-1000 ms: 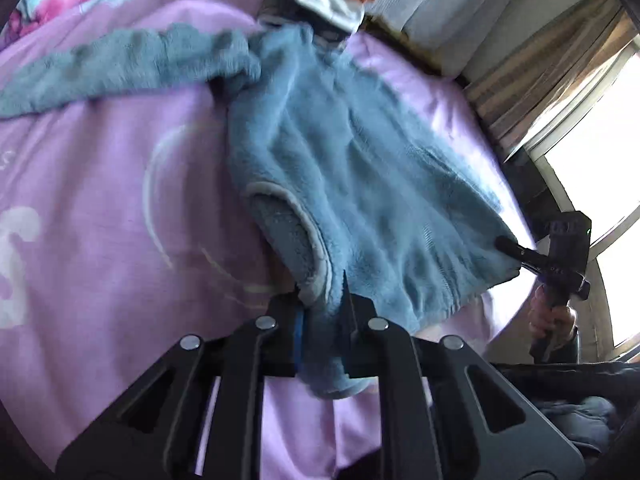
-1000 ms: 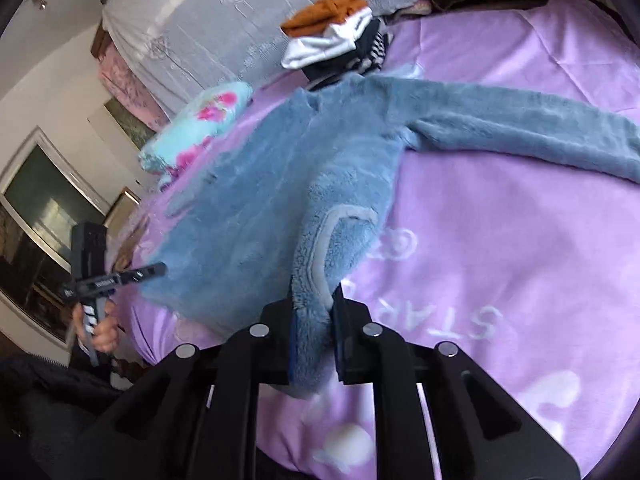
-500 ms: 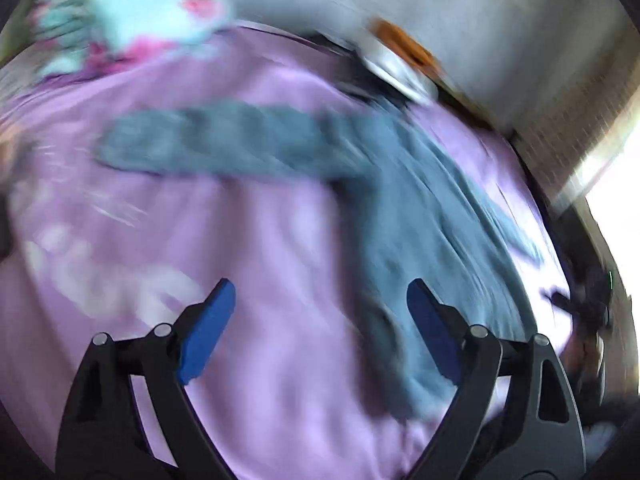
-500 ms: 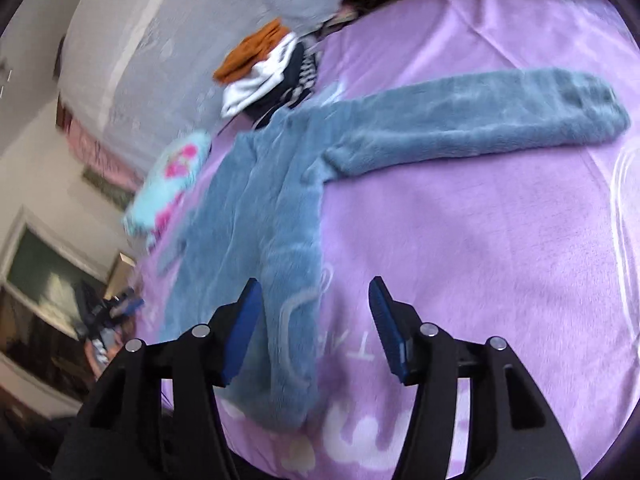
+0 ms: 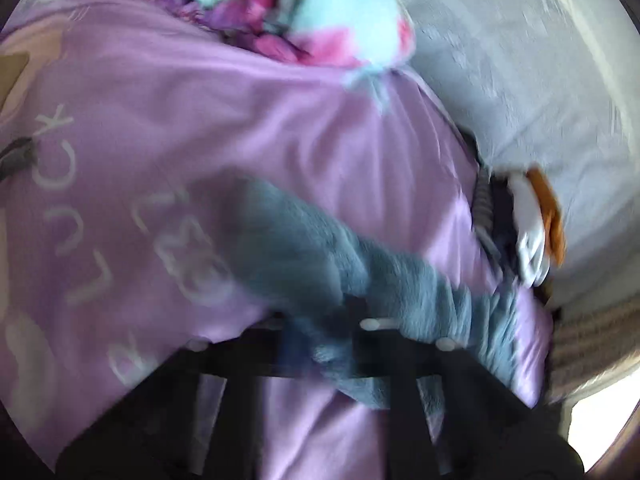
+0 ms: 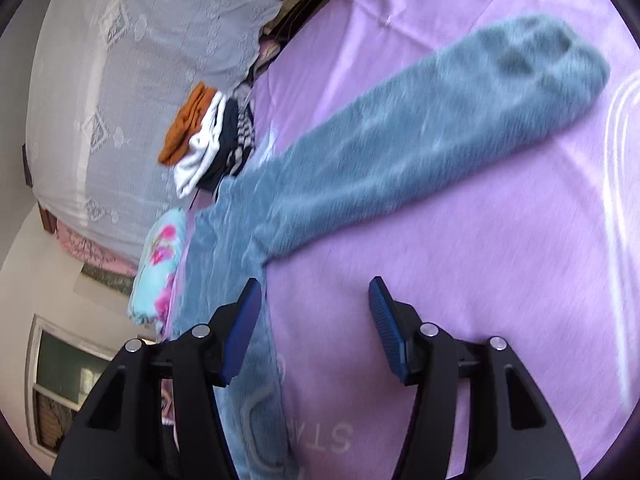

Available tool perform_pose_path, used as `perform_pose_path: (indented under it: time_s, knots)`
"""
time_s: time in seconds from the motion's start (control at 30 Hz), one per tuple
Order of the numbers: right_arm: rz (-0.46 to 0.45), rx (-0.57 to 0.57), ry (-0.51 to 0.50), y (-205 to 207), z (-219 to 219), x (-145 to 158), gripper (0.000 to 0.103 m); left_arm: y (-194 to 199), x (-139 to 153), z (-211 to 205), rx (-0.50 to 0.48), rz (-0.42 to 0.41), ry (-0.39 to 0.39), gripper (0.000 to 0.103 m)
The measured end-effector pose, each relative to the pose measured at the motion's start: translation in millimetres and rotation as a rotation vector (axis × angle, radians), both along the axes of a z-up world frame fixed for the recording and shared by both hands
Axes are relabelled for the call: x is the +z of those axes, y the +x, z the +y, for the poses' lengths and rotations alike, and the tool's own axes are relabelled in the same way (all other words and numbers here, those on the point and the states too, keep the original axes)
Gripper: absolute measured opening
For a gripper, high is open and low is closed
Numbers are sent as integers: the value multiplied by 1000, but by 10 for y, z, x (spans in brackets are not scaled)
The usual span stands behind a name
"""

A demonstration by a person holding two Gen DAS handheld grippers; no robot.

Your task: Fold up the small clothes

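Observation:
A fuzzy grey-blue sweater lies spread on the purple bedsheet [image 6: 500,240]. In the right wrist view one long sleeve [image 6: 420,140] stretches up to the right and the body [image 6: 224,264] runs down the left. My right gripper [image 6: 314,320] is open and empty, just above the sheet below that sleeve's armpit. In the blurred left wrist view my left gripper [image 5: 332,332] looks closed on the other sleeve [image 5: 320,256], with the fabric bunched between the fingers.
A stack of folded clothes [image 6: 208,140], orange and white on top, sits by the grey lace-covered headboard [image 6: 140,60]. A turquoise and pink pillow [image 5: 304,12] lies at the bed's far side. A window [image 6: 60,384] is at the lower left.
Both grippers let go of the sweater's hem and opened. The left one has swung to the left sleeve and closed on it. The right one has moved toward the right sleeve, still open.

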State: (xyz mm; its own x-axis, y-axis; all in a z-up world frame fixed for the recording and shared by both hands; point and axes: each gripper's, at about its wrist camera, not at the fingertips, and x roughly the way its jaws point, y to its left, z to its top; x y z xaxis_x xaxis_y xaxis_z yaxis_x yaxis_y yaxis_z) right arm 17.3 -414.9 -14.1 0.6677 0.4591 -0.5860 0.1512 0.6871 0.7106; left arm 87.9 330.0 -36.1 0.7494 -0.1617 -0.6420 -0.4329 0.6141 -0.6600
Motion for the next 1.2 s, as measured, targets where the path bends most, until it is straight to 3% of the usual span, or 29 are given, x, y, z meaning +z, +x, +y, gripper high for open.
perform_pose_path:
  time_s: [0.07, 0.13, 0.17, 0.2, 0.27, 0.37, 0.4, 0.43, 0.47, 0.5, 0.53, 0.6, 0.63, 0.67, 0.7, 0.73, 0.77, 0.8, 0.83, 0.87, 0.97, 1.03, 1.1, 1.2]
  knots:
    - [-5, -53, -28, 28, -122, 5, 56, -134, 109, 140, 70, -37, 45, 7]
    - [-3, -107, -34, 65, -242, -34, 56, -313, 251, 329, 150, -48, 170, 7]
    - [-5, -140, -21, 75, -327, -66, 56, -351, 240, 399, 153, -44, 169, 8]
    - [-7, -168, -3, 83, -399, -89, 56, -358, 141, 478, 137, -11, 131, 9]
    - [-12, -249, 38, 68, -571, -114, 56, -360, -20, 511, 144, 78, 134, 13]
    - [-23, -363, 49, 77, -829, -96, 56, -311, -24, 332, 130, 115, 246, 19]
    - [-28, -394, 39, 91, -904, -99, 54, -276, 21, 271, 128, 121, 284, 26]
    - [-33, -411, 14, 117, -966, -94, 32, -260, 75, 198, 122, 124, 335, 46]
    - [-49, -419, -34, 119, -995, -64, 18, -251, 104, 153, 120, 127, 370, 60]
    - [-83, -414, -108, 111, -982, 6, 9, -249, 131, 108, 125, 141, 418, 60]
    - [-115, -408, -191, 93, -948, 78, 8, -244, 127, 93, 128, 154, 435, 58]
    - [-78, -405, -317, 90, -964, 56, 8, -288, 84, 206, 125, 159, 397, 54]
    - [-25, -400, -320, 141, -1048, -44, 8, -335, 58, 282, 126, 149, 367, 53]
    - [11, -377, -239, 146, -1198, -205, 6, -311, 46, 281, 128, 143, 348, 53]
    - [-10, -385, -153, 96, -1291, -246, 7, -339, 39, 322, 130, 135, 327, 53]
    - [-11, -409, -110, 24, -1349, -222, 14, -349, 42, 344, 135, 133, 319, 53]
    - [-23, -471, -122, -93, -1382, -134, 20, -361, 60, 351, 140, 139, 318, 53]
    - [-38, -549, -168, -211, -1404, -32, 44, -432, 105, 361, 153, 150, 327, 57]
    - [-59, -635, -222, -320, -1392, 82, 55, -505, 163, 351, 168, 148, 340, 78]
    - [-96, -689, -271, -405, -1325, 223, 55, -597, 250, 339, 190, 136, 361, 91]
    - [-168, -435, -352, -101, -691, 545, 55, -827, 581, 224, 261, 82, 466, 91]
    - [-193, -190, -356, 265, 20, 642, 55, -729, 783, -20, 180, 28, 454, 91]
    - [-198, 52, -291, 655, 765, 623, 55, -414, 946, -506, -1, -45, 439, 91]
    - [-161, 266, -187, 1143, 1686, 425, 55, 186, 981, -1442, -313, -130, 405, 92]
